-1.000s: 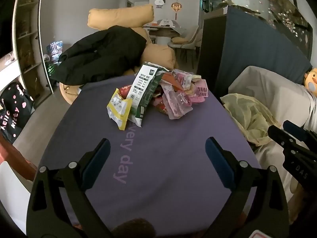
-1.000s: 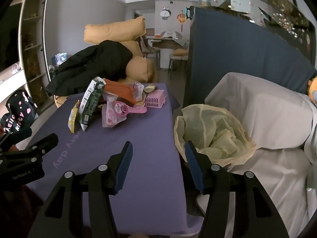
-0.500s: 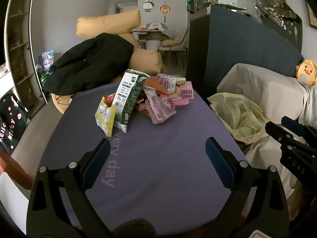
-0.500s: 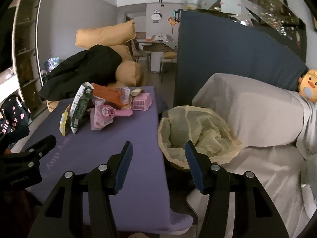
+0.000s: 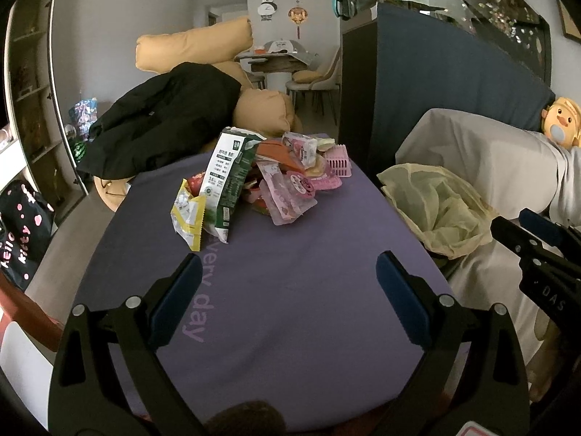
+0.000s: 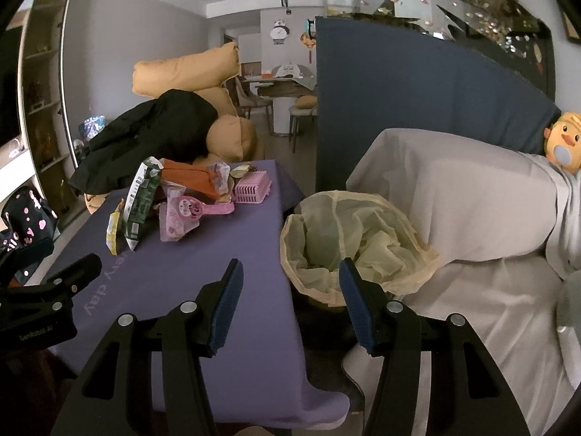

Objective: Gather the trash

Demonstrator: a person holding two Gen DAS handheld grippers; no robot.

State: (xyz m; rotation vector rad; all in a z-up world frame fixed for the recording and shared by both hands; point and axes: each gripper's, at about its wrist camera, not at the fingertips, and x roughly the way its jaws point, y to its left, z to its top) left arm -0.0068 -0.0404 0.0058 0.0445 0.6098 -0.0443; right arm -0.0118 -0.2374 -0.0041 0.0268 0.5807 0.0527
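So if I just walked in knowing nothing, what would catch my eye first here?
Probably the heap of wrappers piled at the far end of the purple table, with a green-and-white carton leaning on it. Next, the yellow-lined bin standing just off the table's right edge, against a grey-covered sofa. Both open grippers, left gripper and right gripper, hold nothing.

A black jacket (image 5: 163,116) drapes over tan cushions (image 5: 196,45) at upper left — a duck plush (image 6: 564,141) sits at the right edge, above a beige-covered sofa (image 6: 454,189).
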